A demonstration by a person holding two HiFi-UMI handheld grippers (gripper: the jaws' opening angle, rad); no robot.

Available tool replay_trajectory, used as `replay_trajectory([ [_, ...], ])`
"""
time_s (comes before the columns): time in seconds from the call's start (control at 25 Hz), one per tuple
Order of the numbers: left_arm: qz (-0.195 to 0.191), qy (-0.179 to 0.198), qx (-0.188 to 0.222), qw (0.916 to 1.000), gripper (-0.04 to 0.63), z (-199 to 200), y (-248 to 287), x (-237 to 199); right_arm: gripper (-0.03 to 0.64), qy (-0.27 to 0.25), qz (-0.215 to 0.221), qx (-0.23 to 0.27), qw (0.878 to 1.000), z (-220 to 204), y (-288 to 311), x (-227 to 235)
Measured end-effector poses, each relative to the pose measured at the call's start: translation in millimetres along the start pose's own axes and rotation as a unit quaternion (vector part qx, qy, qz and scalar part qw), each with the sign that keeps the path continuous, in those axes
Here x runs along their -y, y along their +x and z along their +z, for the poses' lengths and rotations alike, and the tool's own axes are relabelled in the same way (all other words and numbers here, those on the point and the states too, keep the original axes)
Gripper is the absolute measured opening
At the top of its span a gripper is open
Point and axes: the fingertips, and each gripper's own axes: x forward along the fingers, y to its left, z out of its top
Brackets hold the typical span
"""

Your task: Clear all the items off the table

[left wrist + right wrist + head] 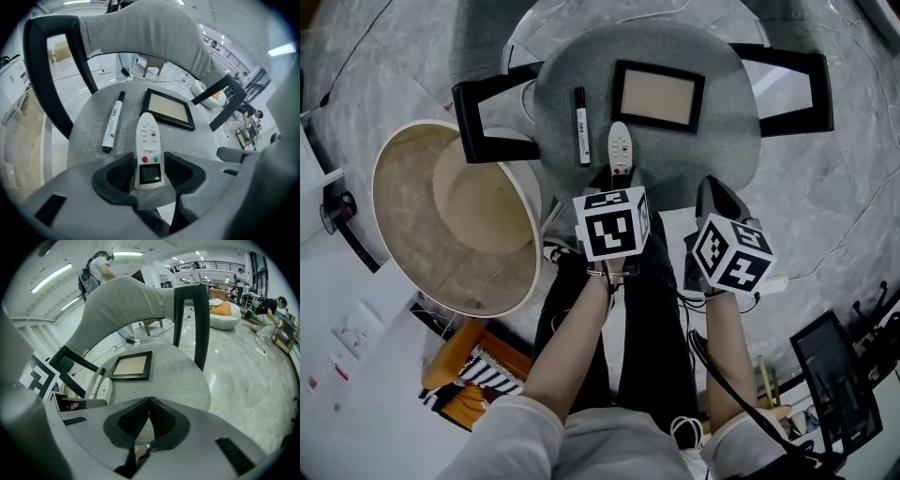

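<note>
Grey fabric seat (pixel 717 141) bearing white remote (pixel 620 148), marker (pixel 581 125) beside it, black picture frame (pixel 657 96) beyond. Left gripper (pixel 150 165): jaws apart, straddling the remote's display end, pads clear of it. Right gripper (pixel 149 401): jaws together, empty.
</note>
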Motion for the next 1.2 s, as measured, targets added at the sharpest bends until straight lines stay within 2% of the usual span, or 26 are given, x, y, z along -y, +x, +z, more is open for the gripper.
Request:
replay_trajectory([
  [0.16, -0.002, 0.006, 0.002, 1.0, 0.204, 1.5, -14.6, -2.6, 0.023, -0.001, 0.001, 0.002, 1.0, 1.1, -3.2, -6.3],
  [0.36, 0.008, 0.038, 0.012, 0.9992, 0.204, 2.5, -58.8, -12.3, 0.023, 0.006, 0.003, 0.013, 1.0, 10.1, -23.5, -30.1],
  [0.52, 0.002, 0.031, 0.045, 0.9985, 0.198, 17.4, -103.1, -19.6, 0.023, -0.013, 0.012, 0.032, 0.999, 32.8, -51.9, -59.1],
  [0.76, -0.001, 0.024, 0.081, 0.9964, 0.092, 33.0, -199.7, -38.8, 0.023, -0.032, 0.011, 0.044, 0.998, 50.7, -114.8, -102.0],
  [0.96, 0.006, 0.056, 0.12, 0.9912, 0.012, 39.7, -279.4, -52.1, 0.023, -0.128, 0.04, 0.049, 0.99, 73.5, -150.1, -166.7],
  [1.04, 0.015, 0.04, 0.145, 0.9886, 0.009, 36.0, -313.9, -70.6, 0.023, -0.163, 0.055, 0.048, 0.984, 74.6, -164.2, -197.4],
  [1.12, 0.017, -0.006, 0.167, 0.9858, 0.009, 28.3, -346.9, -96.0, 0.023, -0.187, 0.069, 0.046, 0.979, 70.7, -178.4, -227.0],
  [1.2, 0.024, -0.055, 0.194, 0.9793, 0.008, 23.4, -380.5, -127.9, 0.023, -0.212, 0.089, 0.045, 0.972, 67.5, -188.5, -262.2],
])
